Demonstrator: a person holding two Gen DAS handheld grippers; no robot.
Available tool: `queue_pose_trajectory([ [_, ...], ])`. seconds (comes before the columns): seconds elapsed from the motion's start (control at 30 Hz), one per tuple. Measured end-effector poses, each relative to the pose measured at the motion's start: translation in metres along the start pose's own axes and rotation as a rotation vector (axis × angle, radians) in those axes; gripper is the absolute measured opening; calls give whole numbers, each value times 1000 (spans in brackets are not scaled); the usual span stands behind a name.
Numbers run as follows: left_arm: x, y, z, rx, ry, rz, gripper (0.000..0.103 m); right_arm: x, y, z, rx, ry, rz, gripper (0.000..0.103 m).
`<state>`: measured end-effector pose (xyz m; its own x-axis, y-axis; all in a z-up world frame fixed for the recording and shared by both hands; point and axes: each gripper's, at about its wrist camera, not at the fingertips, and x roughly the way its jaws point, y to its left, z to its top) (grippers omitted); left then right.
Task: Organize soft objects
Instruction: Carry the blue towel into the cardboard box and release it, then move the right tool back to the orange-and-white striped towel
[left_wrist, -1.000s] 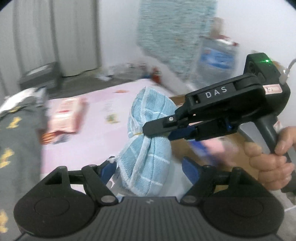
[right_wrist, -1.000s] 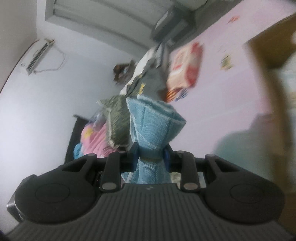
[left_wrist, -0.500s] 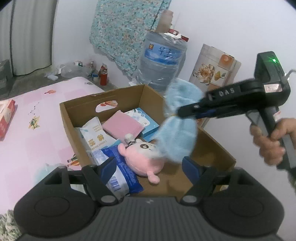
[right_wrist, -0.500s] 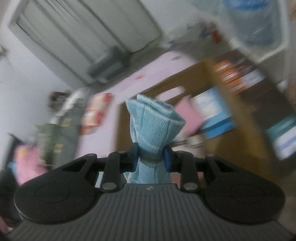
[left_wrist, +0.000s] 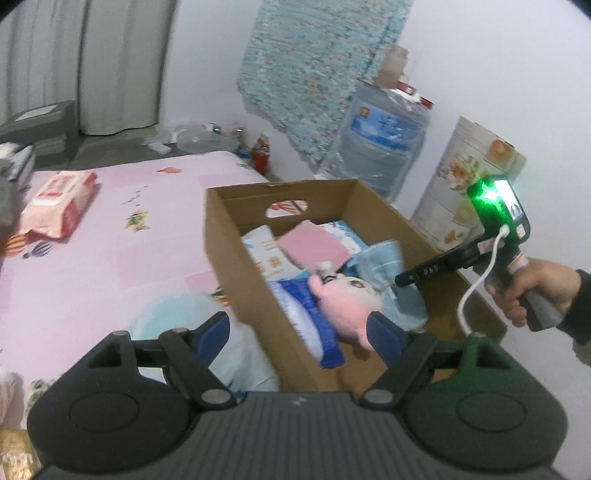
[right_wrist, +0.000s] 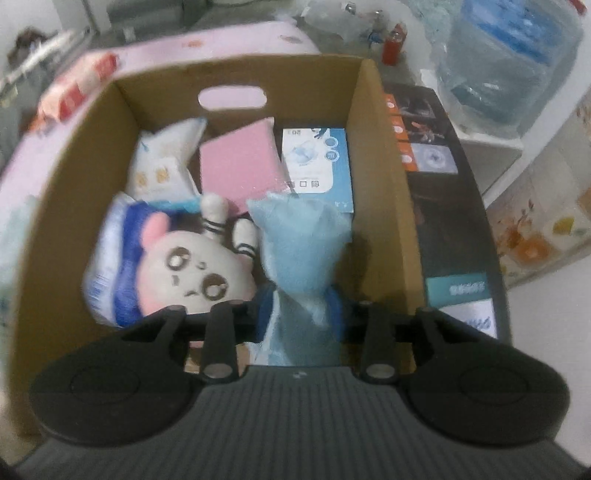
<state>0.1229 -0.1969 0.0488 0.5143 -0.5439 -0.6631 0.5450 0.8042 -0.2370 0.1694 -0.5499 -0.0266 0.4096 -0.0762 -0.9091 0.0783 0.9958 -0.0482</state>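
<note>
Item, blue cloth (right_wrist: 301, 243): you are bringing it off the bed (left_wrist: 110, 236) and down into the box (left_wrist: 236, 251), where it is now settling against the right wall beside the pink plush (right_wrist: 192, 273). Right tongs (right_wrist: 302, 314): jaws are just easing apart with the cloth's tail between the pads, the grip loosening rather than clamping, so the drop is likely finishing. Left tongs (left_wrist: 297, 332): standing wide and carrying nothing, hovering at the box's near corner, free for the next soft item.
</note>
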Motion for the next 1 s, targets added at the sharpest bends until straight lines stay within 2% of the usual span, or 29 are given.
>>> queue_pose_trajectory([
  [0.03, -2, 4, -2, -10, -5, 6, 83, 2, 5, 2, -13, -6, -16, 44],
  [0.13, -10, 13, -9, -40, -17, 14, 83, 5, 5, 5, 0, -22, -20, 48],
  [0.27, -21, 23, -19, -61, -42, 36, 83, -7, -1, 1, 67, -60, 25, 48],
  [0.33, -28, 28, -23, -66, -55, 47, 83, -22, -1, -4, 105, -99, 68, 52],
  [0.43, -43, 35, -30, -67, -78, 80, 83, -50, 3, -14, 175, -182, 173, 56],
  [0.53, -64, 47, -39, -82, -114, 125, 85, -79, 13, -27, 242, -274, 325, 63],
  [0.7, -103, 68, -62, -130, -170, 227, 85, -112, 46, -50, 289, -387, 579, 68],
  [0.83, -128, 81, -83, -154, -179, 317, 85, -119, 83, -57, 284, -404, 735, 68],
  [1.0, -149, 97, -113, -219, -185, 395, 85, -120, 134, -56, 241, -413, 854, 70],
])
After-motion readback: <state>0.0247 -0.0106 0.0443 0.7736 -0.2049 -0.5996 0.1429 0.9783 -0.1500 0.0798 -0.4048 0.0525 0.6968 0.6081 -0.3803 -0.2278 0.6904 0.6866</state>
